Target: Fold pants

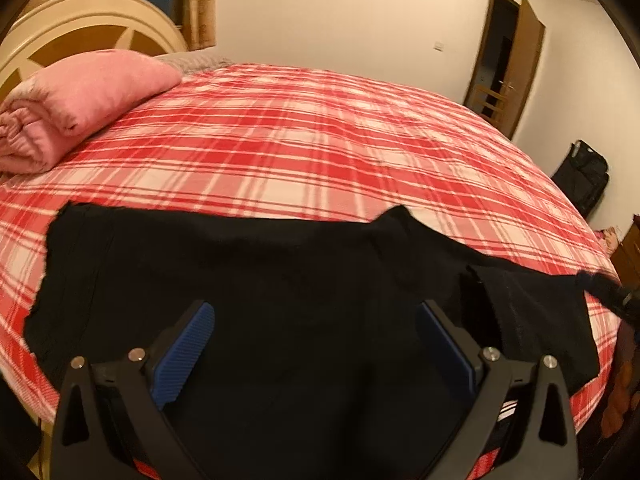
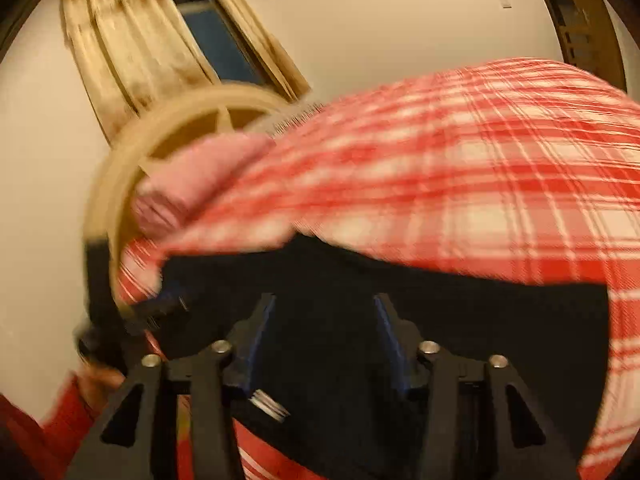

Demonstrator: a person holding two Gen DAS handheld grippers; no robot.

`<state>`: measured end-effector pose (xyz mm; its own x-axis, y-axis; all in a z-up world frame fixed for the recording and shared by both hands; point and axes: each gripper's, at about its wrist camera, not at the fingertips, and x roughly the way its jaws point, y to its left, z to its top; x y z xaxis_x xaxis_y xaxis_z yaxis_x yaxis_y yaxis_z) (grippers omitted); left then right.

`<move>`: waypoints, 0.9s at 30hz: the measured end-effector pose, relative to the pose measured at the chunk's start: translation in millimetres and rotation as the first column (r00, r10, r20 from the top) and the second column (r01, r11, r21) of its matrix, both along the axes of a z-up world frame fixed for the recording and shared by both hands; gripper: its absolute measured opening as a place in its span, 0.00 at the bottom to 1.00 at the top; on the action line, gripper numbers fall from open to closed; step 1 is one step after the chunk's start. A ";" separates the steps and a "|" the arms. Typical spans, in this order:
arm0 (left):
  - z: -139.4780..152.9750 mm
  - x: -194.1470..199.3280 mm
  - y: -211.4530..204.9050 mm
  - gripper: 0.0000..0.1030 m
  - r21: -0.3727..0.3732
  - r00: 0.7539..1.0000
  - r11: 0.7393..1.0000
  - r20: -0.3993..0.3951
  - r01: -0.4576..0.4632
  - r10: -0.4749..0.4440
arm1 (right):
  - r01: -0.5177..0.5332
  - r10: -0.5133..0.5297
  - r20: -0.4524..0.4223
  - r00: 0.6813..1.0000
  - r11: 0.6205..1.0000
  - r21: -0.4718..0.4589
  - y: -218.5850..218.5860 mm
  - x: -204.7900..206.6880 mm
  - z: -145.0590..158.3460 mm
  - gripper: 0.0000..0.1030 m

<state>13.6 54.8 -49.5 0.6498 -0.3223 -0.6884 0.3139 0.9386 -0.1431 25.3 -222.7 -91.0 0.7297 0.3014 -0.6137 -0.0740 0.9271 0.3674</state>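
Black pants (image 1: 248, 280) lie spread across the near part of a bed with a red and white plaid cover (image 1: 304, 136). My left gripper (image 1: 316, 320) is open above the middle of the pants, its blue pads wide apart with nothing between them. In the left wrist view the right gripper (image 1: 612, 294) shows at the pants' right corner, blurred. In the right wrist view my right gripper (image 2: 324, 312) hovers over the black pants (image 2: 460, 316) with its jaws apart; this view is motion-blurred. The left gripper (image 2: 160, 304) shows at the left there.
A folded pink blanket (image 1: 80, 100) lies at the bed's head by the cream headboard (image 1: 80, 20). A door (image 1: 516, 64) stands open at the far wall. A black bag (image 1: 584, 176) sits on the floor right of the bed. Curtains (image 2: 132, 40) flank a window.
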 end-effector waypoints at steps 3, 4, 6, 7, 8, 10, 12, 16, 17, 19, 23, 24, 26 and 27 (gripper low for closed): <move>-0.8 0.7 -16.8 1.00 0.016 0.999 0.999 0.001 0.035 -0.035 | -0.036 0.035 -0.043 0.998 0.999 -0.022 13.9 -8.0 -20.3 0.46; 0.0 0.9 -22.1 1.00 0.018 0.999 0.999 0.002 0.044 -0.044 | -0.065 0.064 -0.053 0.997 0.998 -0.015 22.1 -10.6 -28.5 0.46; 3.8 0.1 -32.8 1.00 0.013 0.998 0.998 0.007 0.064 -0.064 | -0.111 0.110 -0.119 0.987 0.994 -0.002 31.6 -10.2 -51.0 0.46; 6.1 -0.7 -37.4 1.00 0.012 0.997 0.997 0.011 0.074 -0.074 | -0.118 0.115 -0.121 0.986 0.993 -0.013 38.5 -14.5 -59.5 0.47; 8.1 -1.5 -41.1 1.00 0.013 0.996 0.997 0.015 0.082 -0.083 | -0.118 0.113 -0.079 0.990 0.992 -0.050 44.1 -23.9 -58.4 0.48; 11.9 -3.1 -52.1 1.00 0.019 0.994 0.994 0.024 0.109 -0.110 | -0.162 0.153 -0.089 0.984 0.980 -0.112 50.9 -24.0 -55.9 0.48; 14.6 -5.4 -65.9 1.00 0.031 0.989 0.990 0.036 0.140 -0.141 | -0.182 0.174 -0.097 0.980 0.980 -0.080 46.2 -24.8 -50.6 0.47; 17.4 -12.8 -92.9 1.00 0.027 0.977 0.978 0.049 0.208 -0.210 | -0.065 0.067 0.059 0.996 0.997 -0.045 0.4 -46.0 -4.8 0.47; 16.6 -14.8 -98.5 1.00 0.024 0.974 0.975 0.047 0.220 -0.221 | -0.005 0.010 0.078 0.997 0.997 -0.074 -11.1 -50.1 2.7 0.47; 11.9 -19.1 -111.3 1.00 0.024 0.966 0.967 0.034 0.255 -0.255 | 0.174 -0.163 0.083 0.983 0.973 -0.153 -49.1 -54.3 13.2 0.46; -2.7 -25.3 -130.9 1.00 0.047 0.961 0.960 0.004 0.276 -0.277 | 0.293 -0.296 0.016 0.955 0.935 -0.199 -97.8 -40.8 -0.6 0.35; -6.7 -25.9 -133.6 1.00 0.048 0.962 0.961 -0.008 0.273 -0.273 | 0.293 -0.299 0.008 0.954 0.930 -0.222 -100.2 -34.0 -5.1 0.34; -15.8 -26.8 -137.2 1.00 0.065 0.965 0.963 -0.037 0.260 -0.259 | 0.300 -0.313 -0.009 0.950 0.919 -0.256 -105.1 -20.7 -19.7 0.34; -20.4 -27.3 -137.4 1.00 0.083 0.968 0.965 -0.049 0.249 -0.245 | 0.302 -0.319 -0.027 0.947 0.920 -0.250 -109.3 -15.0 -28.3 0.34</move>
<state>-13.7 -82.5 -69.9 0.5308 -0.4065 -0.7436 0.5336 0.8420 -0.0794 10.3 -331.9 -119.3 0.7182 -0.0960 -0.6892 0.2488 0.9604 0.1255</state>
